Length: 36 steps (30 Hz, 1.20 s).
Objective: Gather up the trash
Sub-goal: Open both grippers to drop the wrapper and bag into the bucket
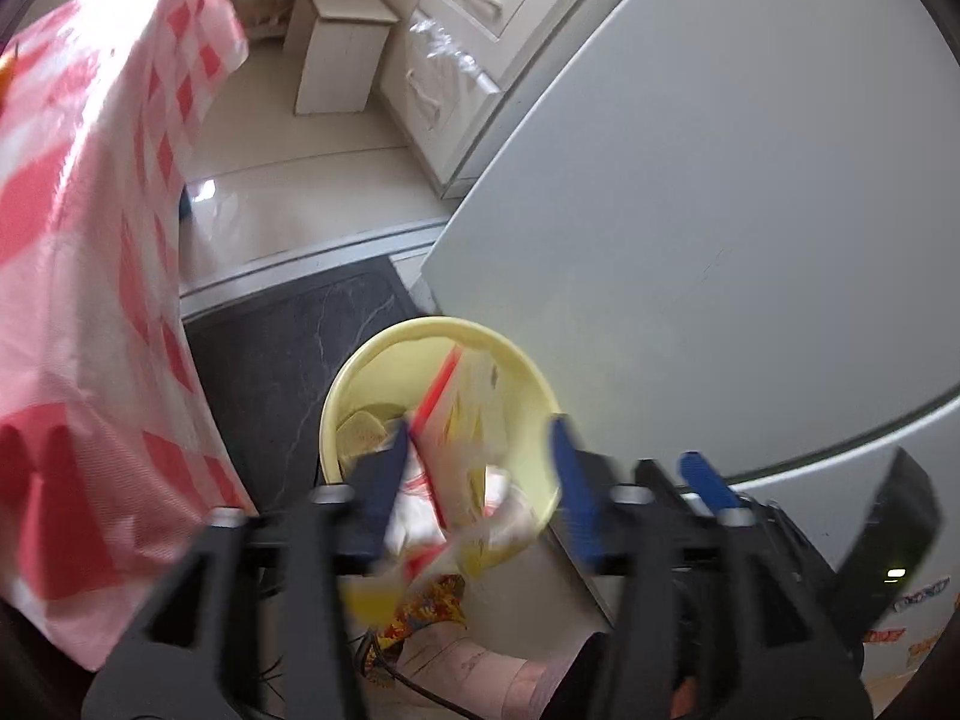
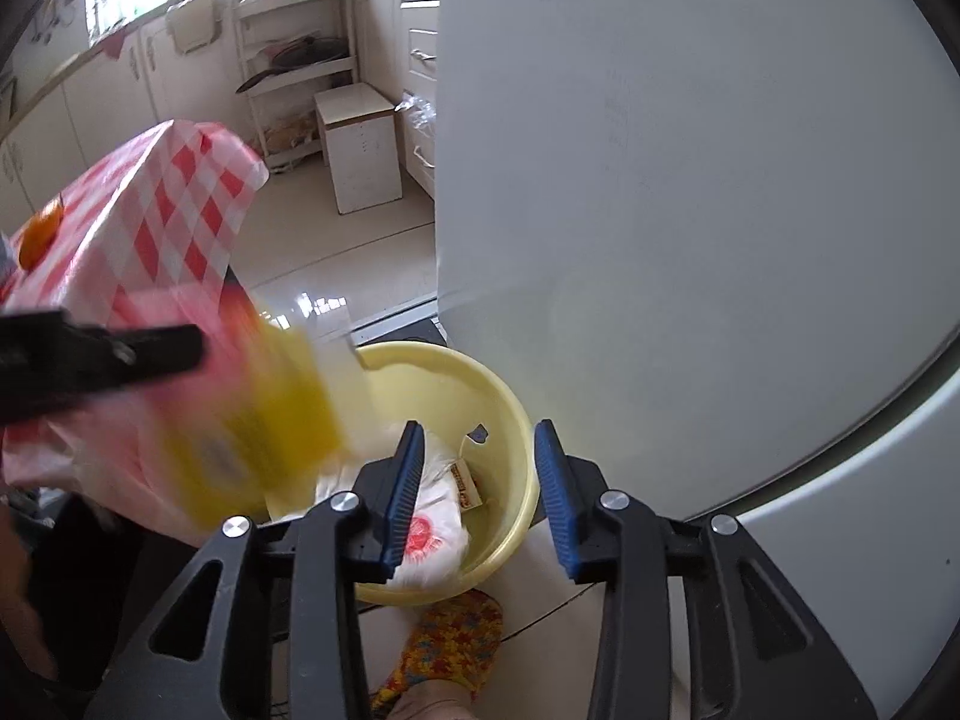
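Note:
A yellow round bin (image 1: 528, 384) stands on the floor beside a white appliance. My left gripper (image 1: 480, 480) hangs over it, its blue fingers wide apart. A blurred yellow, white and red snack packet (image 1: 465, 438) sits loose between them, touching only the left finger. In the right wrist view my right gripper (image 2: 480, 492) is open over the same bin (image 2: 516, 414), nothing between its pads. A white bag with red print (image 2: 435, 525) lies inside the bin. The packet (image 2: 270, 420) shows as a yellow blur by the black frame of my left gripper (image 2: 102, 360).
A table under a red-and-white check cloth (image 1: 90, 300) (image 2: 174, 204) stands close on the left, an orange fruit (image 2: 39, 234) on it. The white appliance side (image 2: 690, 210) fills the right. A dark mat (image 1: 282, 360), a white stool (image 2: 360, 144) and a person's patterned slipper (image 2: 450, 648) are nearby.

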Motion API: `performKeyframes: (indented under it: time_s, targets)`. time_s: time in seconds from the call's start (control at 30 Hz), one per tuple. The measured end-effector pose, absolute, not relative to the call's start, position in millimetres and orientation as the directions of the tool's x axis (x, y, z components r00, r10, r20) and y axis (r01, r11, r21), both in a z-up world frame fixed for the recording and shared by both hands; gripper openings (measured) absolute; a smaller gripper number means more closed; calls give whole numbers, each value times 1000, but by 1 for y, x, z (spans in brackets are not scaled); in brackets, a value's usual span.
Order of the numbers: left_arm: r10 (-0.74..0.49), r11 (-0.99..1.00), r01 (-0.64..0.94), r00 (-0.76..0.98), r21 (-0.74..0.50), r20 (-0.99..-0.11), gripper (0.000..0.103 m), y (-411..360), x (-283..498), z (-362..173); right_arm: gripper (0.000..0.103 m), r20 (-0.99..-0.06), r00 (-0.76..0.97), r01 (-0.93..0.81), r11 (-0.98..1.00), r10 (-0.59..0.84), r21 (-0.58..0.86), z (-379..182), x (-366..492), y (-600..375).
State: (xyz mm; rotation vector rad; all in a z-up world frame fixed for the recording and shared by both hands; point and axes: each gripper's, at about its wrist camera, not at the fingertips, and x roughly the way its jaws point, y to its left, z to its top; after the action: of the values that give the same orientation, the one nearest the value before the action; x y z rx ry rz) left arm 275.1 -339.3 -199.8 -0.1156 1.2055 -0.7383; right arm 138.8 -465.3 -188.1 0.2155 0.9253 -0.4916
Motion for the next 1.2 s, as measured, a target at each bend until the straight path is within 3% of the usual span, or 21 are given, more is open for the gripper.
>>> performKeyframes:
  time_s: [0.13, 0.27, 0.5, 0.77, 0.93, 1.2]
  targets:
    - [-569, 772, 458, 190, -440, -800, 79, -324, 267, -196, 41, -797, 529, 510, 860, -292, 23, -181, 130, -466]
    - [-564, 783, 460, 243, -418, -789, 84, -289, 262, -178, 45, -773, 583, 483, 872, -252, 80, -170, 131, -457]
    - [-459, 879, 370, 490, -301, -741, 90, -179, 251, -129, 55, -705, 688, 301, 952, -175, 56, -147, 136, -398]
    - [-194, 967, 11, 679, -254, -708, 92, -10, 298, -103, 61, -648, 756, 68, 995, -96, -68, -139, 136, -320]
    - [-81, 954, -153, 698, -258, -712, 92, 57, 340, -105, 61, -655, 754, -3, 997, -47, -74, -141, 148, -294]
    - [-4, 948, -236, 662, -213, -750, 93, 99, 427, -122, 61, -653, 757, -87, 995, 34, -49, -136, 166, -261]
